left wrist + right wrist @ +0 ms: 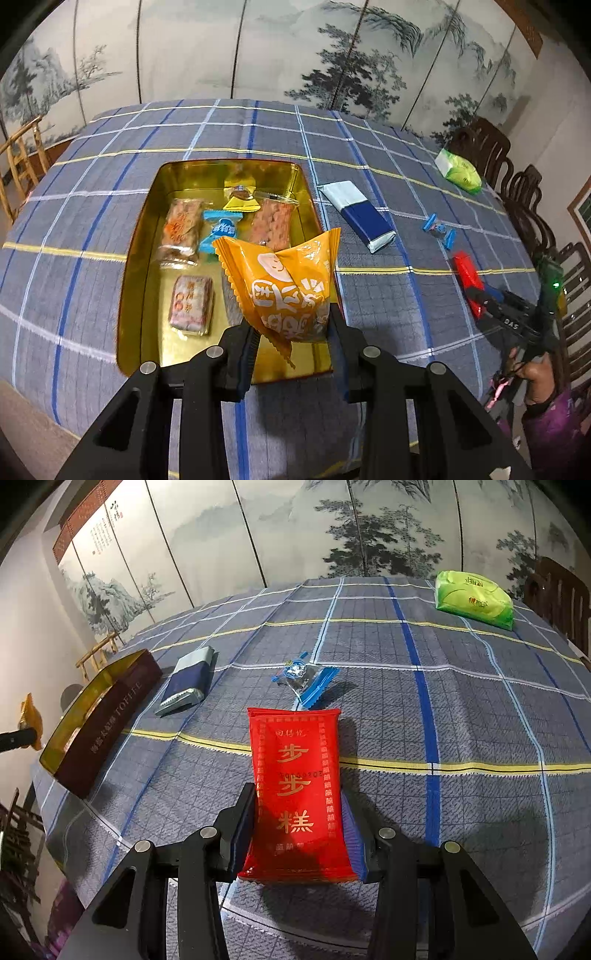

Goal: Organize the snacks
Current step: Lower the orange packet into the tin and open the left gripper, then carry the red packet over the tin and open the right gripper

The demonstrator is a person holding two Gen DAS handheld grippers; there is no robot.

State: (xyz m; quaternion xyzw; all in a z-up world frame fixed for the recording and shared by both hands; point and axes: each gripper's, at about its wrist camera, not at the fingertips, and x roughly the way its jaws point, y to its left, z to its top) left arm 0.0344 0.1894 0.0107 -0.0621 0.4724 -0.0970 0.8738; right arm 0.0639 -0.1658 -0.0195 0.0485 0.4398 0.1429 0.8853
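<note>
My left gripper (pixel 291 332) is shut on an orange snack packet (pixel 284 280) and holds it above the near right part of a gold tin (pixel 140 236) that holds several wrapped snacks. My right gripper (pixel 299 812) is shut on a red snack packet (pixel 295 786), just above the checked tablecloth. In the left wrist view the red packet (pixel 467 275) and right gripper (pixel 506 317) show at the right. In the right wrist view the tin (pixel 107 716) stands at the left, with the orange packet (pixel 31 716) at the far left edge.
A blue and white packet (pixel 360 214) (pixel 188 679) lies right of the tin. A small blue-ended candy (pixel 439 230) (pixel 306 677) lies beyond the red packet. A green tissue pack (pixel 460 171) (pixel 474 598) sits far right. Dark chairs (pixel 517 192) line the table's right side.
</note>
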